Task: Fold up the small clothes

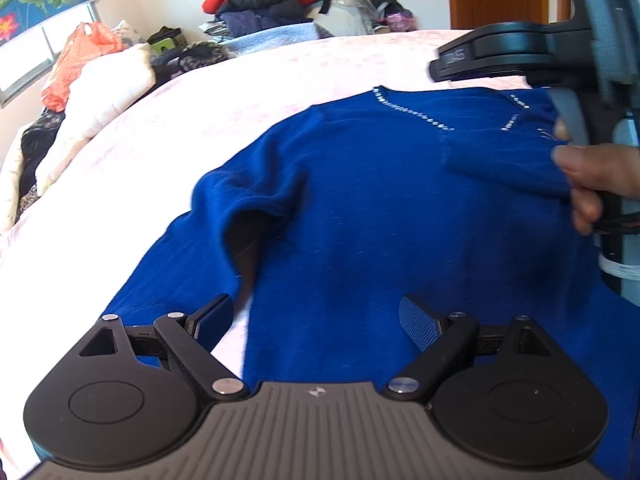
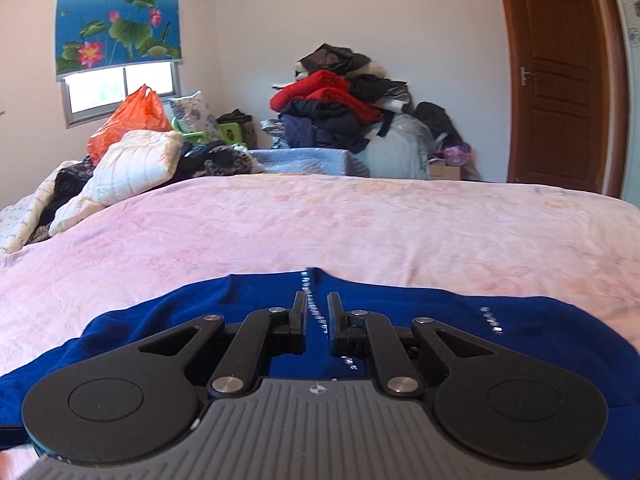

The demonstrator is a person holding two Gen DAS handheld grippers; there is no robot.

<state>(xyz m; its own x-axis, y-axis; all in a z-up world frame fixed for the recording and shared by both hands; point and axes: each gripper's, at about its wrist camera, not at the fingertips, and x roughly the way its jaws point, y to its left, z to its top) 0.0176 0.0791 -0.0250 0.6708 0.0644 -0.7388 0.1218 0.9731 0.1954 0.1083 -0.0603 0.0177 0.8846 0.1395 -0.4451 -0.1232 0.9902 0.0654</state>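
A blue sweater point(image 1: 360, 208) with a silver-studded V neckline lies on the pink bedspread point(image 1: 240, 92). One sleeve is folded across its chest at the right. My left gripper point(image 1: 316, 320) is open and empty, just above the sweater's near side by the left sleeve. My right gripper shows at the far right of the left wrist view point(image 1: 592, 80), held in a hand over the neckline. In the right wrist view the right gripper point(image 2: 317, 320) has its fingers nearly closed with a narrow gap, low over the sweater point(image 2: 520, 344) at the collar; nothing is visibly pinched.
The pink bedspread point(image 2: 360, 224) stretches far beyond the sweater. White pillows point(image 2: 132, 168) and an orange bag point(image 2: 128, 120) sit at the far left. A pile of clothes point(image 2: 340, 108) stands against the back wall. A wooden door point(image 2: 560, 72) is at the right.
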